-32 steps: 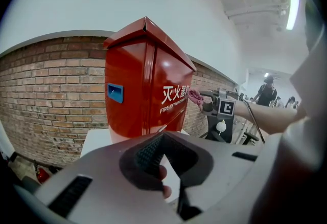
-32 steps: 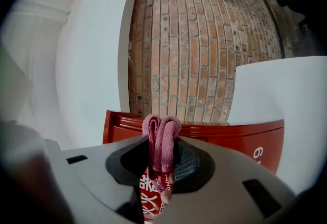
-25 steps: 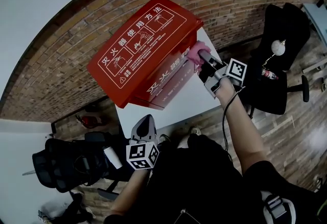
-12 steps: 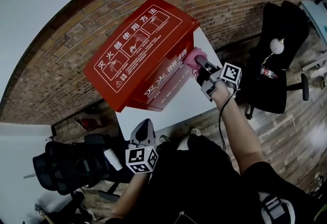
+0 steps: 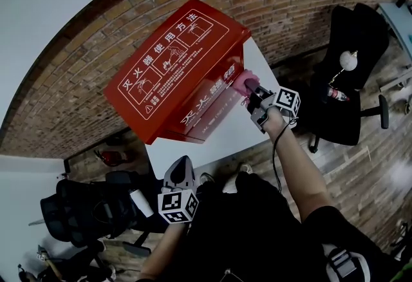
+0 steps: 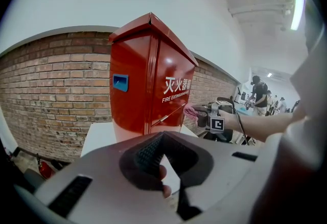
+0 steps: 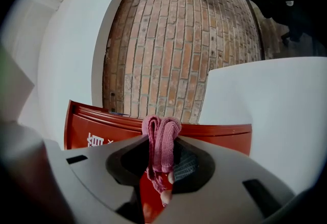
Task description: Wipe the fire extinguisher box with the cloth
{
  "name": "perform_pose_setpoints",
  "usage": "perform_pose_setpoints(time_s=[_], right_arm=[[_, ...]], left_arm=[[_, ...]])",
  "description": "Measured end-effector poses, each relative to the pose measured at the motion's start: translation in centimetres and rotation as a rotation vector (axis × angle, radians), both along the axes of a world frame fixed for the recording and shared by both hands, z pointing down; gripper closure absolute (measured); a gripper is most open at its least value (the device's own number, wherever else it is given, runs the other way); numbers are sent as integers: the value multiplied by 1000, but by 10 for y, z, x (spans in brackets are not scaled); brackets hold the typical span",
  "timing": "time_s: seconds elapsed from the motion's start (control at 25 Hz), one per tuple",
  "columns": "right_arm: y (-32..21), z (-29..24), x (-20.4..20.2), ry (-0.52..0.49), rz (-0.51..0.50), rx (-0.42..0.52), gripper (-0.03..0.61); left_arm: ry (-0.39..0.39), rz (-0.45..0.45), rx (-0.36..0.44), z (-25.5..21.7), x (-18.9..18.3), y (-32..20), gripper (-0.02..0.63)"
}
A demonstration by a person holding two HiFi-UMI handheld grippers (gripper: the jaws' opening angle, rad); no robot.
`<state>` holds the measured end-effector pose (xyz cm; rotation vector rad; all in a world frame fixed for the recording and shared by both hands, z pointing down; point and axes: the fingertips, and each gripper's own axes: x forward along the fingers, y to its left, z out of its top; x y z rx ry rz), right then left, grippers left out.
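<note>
**Cloth at the box's right edge, face stretching away to the left**

Head view: the red fire extinguisher box point(image 5: 174, 75) is standing on the white tabletop point(image 5: 225, 136) against the brick wall. The right hand-held gripper point(image 5: 250, 85) is reaching in from the right and bringing the pink cloth point(image 5: 242, 80) to the right end of the lettered front face. The left hand-held gripper point(image 5: 182, 165) is hanging low, well apart from the box.

Left gripper view: the jaws are meeting at their tips with nothing between them. The box point(image 6: 148, 80) is rising upright ahead, its long axis vertical.

Right gripper view: the jaws are clamping the folded cloth point(image 7: 161, 141), with the red box point(image 7: 97, 131) lying directly beyond. The right hand is clearly the nearer one, so the wipe probably runs leftward across the face.
</note>
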<state>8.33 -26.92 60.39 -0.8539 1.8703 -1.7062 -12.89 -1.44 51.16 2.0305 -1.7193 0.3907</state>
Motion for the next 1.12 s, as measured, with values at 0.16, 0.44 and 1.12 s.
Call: perform_pose_setpoints(time_s=[0.16, 0.44, 1.12], right_arm=[[1, 11, -1, 17, -1, -2, 468], [3, 29, -1, 37, 13, -36, 468], [8, 84, -4, 84, 31, -81, 468]], left_arm=[[1, -3, -8, 3, 0, 5, 586], [-9, -5, -24, 9, -2, 10, 586], [-41, -6, -44, 20, -7, 22, 586]])
